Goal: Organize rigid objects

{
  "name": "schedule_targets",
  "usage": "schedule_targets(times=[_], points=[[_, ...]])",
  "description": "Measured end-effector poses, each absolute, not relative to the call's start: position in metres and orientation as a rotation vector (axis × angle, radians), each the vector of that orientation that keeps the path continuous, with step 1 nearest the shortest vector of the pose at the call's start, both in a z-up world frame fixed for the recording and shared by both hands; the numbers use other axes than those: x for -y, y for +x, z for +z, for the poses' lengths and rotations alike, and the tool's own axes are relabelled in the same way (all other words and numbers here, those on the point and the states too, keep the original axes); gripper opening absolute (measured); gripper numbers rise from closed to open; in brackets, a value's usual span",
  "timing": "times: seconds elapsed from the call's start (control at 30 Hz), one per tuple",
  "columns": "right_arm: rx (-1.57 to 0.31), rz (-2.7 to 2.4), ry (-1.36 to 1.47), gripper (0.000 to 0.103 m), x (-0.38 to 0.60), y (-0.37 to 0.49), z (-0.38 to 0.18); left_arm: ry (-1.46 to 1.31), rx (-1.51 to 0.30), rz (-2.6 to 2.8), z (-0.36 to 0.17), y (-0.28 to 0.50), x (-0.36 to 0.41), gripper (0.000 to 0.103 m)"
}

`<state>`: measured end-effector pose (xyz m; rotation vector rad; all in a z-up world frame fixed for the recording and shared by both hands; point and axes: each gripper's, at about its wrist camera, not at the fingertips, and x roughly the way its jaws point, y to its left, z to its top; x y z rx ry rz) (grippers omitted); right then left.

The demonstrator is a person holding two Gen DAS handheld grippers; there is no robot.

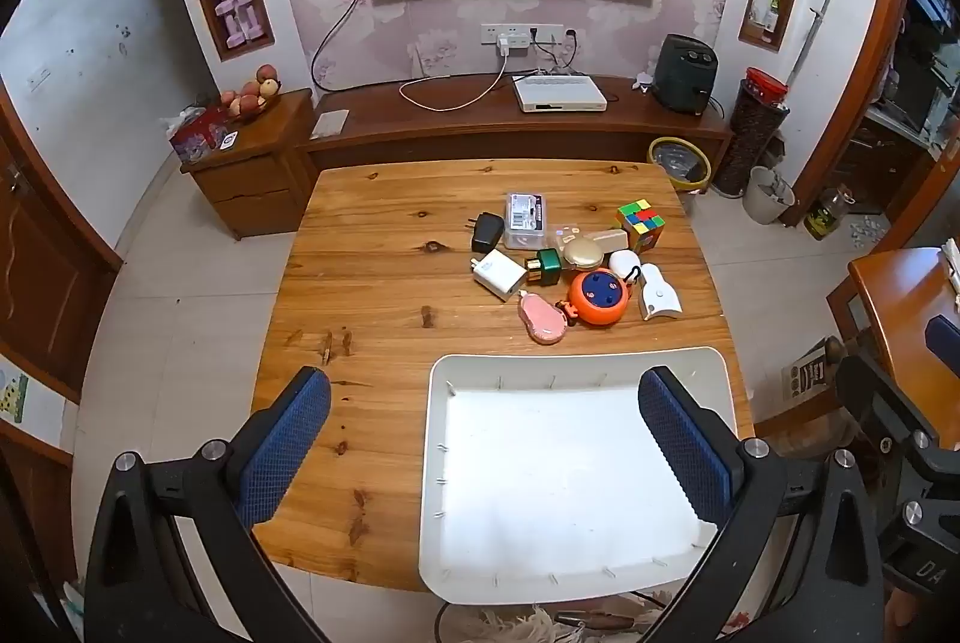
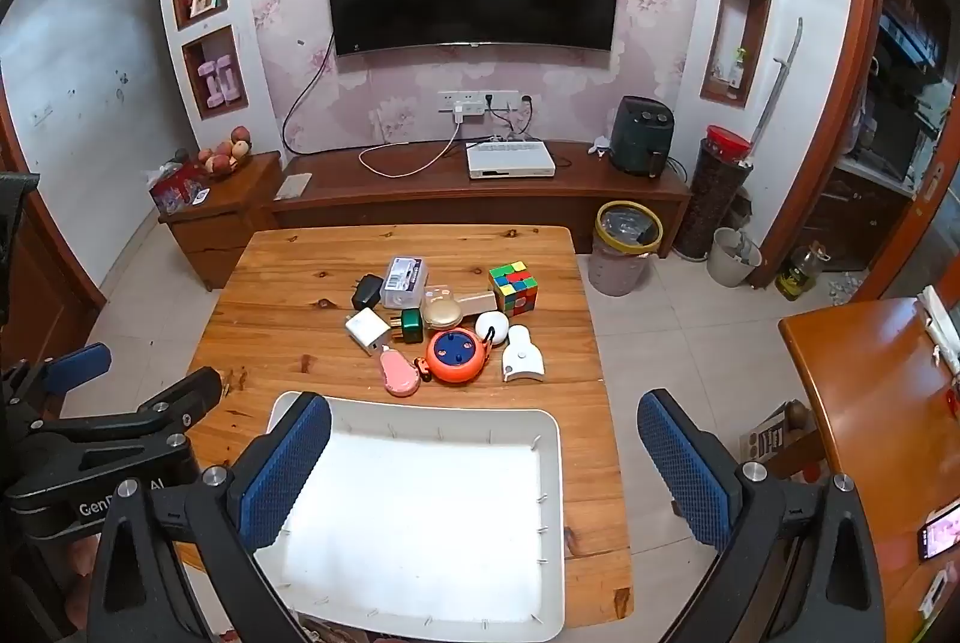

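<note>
Two grippers, left (image 1: 485, 454) and right (image 2: 485, 469), hang with jaws spread wide, released, holding nothing and touching nothing. "GenR… AI" reads on the left one's body in the right view. One table (image 2: 288, 343) bears one empty white tray (image 2: 555, 493) and, beyond it, one cluster of small objects: one cube (image 2: 513, 287), one orange reel (image 2: 459, 354), two chargers (image 2: 367, 330), (image 2: 366, 291).

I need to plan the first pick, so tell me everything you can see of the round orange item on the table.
The orange item is a flat, round, plastic-looking disc lying face up on the wooden table. Its top carries a blue circular face with small dark holes, and a small orange figure sticks out at its near-left edge. It sits at the near side of the clutter, just beyond the white tray, with the pink pear-shaped piece on its left and a white gadget on its right. Neither claw touches it.
</note>
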<state>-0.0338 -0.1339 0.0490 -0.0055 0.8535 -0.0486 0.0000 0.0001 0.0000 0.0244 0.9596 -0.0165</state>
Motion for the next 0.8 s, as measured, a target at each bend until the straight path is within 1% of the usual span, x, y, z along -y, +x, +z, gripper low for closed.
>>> schedule_targets(times=[0.8], points=[[-0.878, -0.044, -0.008, 0.102, 0.130, -0.031, 0.038, 0.038, -0.968, -0.009, -0.003, -0.001, -0.002, 0.102]])
